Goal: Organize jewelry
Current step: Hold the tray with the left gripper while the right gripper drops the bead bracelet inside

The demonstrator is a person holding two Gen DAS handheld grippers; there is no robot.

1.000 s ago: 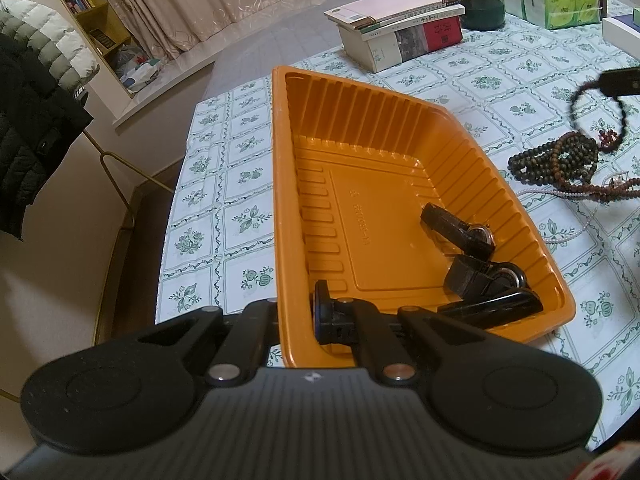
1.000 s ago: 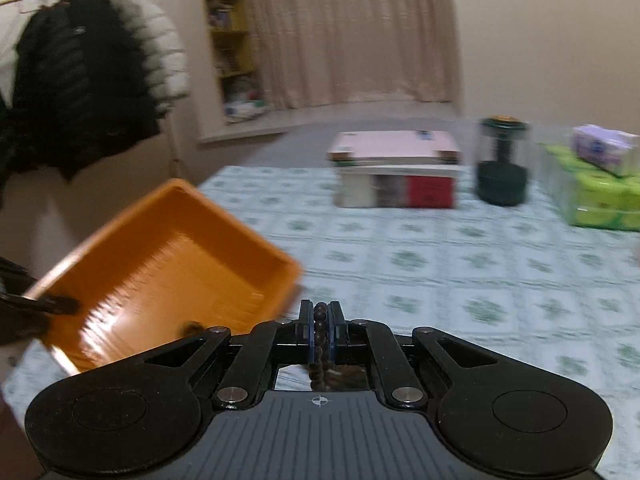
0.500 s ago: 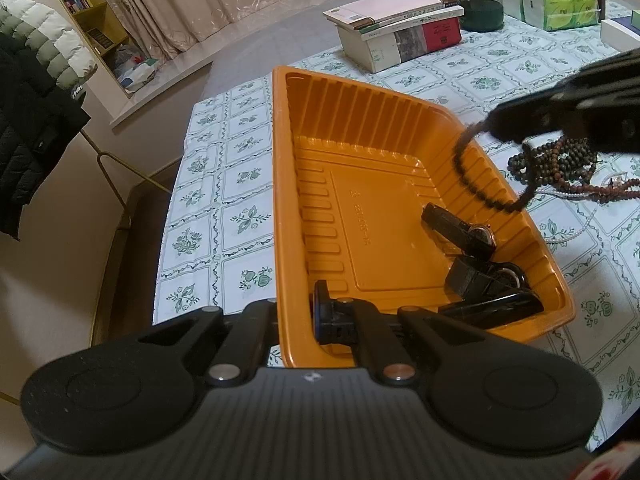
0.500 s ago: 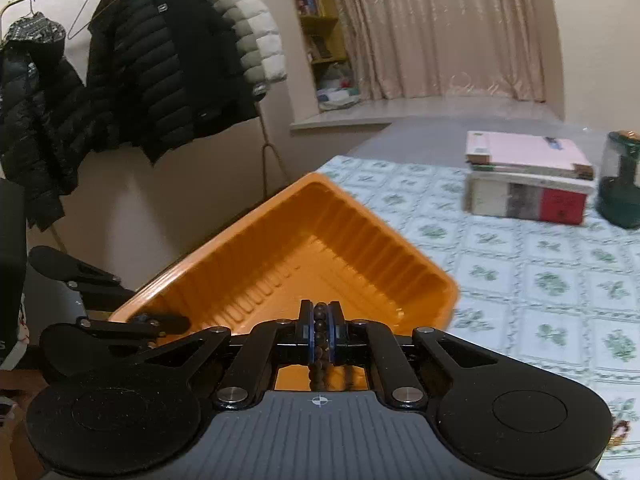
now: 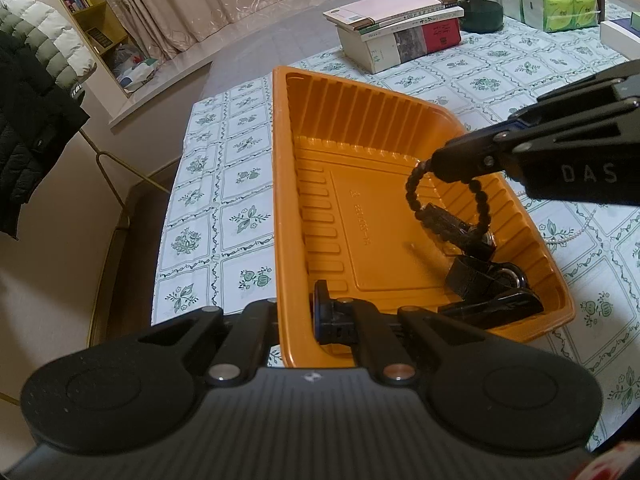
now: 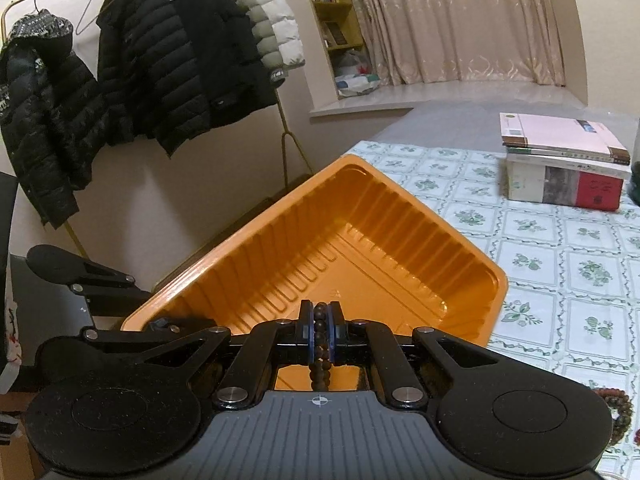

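Left wrist view: the left gripper [image 5: 320, 316] has its fingers closed on the near rim of the orange tray [image 5: 376, 128] at 6 o'clock. At 3 o'clock the right gripper [image 5: 432, 166] dangles a dark beaded bracelet [image 5: 412, 194] over dark watches [image 5: 480, 276]. To do this well, lower before releasing, clear of the watches.

Right wrist view: fingers [image 6: 306, 334] pinch the small round beads over the tray.

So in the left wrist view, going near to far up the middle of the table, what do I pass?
Left hand-held gripper clamped on the tray's near wall → orange tray → stack of books at the far edge.
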